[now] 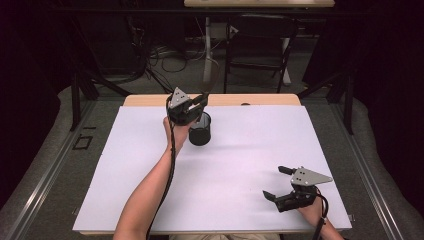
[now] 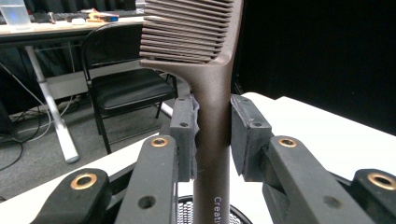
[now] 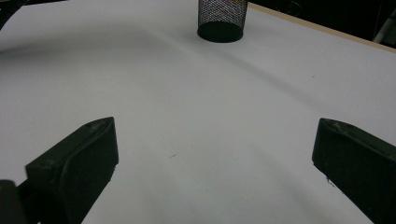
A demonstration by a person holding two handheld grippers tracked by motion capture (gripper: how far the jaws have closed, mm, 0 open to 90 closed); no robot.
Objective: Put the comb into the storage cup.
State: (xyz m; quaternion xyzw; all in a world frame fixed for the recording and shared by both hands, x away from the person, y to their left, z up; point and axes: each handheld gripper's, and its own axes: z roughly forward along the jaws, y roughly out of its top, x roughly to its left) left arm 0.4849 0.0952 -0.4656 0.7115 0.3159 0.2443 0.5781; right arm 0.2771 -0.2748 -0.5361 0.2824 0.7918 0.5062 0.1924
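My left gripper (image 1: 202, 98) is shut on the handle of a brown wide-toothed comb (image 2: 212, 116), held upright with its teeth on top. The comb (image 1: 210, 75) looks blurred in the high view. It stands directly above a black mesh cup (image 1: 200, 129), whose rim (image 2: 184, 205) shows just below the jaws, with the handle's lower end at or inside the opening. My right gripper (image 1: 272, 181) rests open near the table's front right, nothing between its jaws. From the right gripper (image 3: 215, 135) the mesh cup (image 3: 222, 18) stands far ahead.
A white sheet (image 1: 225, 170) covers the wooden table, whose back edge (image 1: 260, 100) is bare. Behind the table stand a black folding chair (image 1: 260, 45) and a desk leg with cables on the floor.
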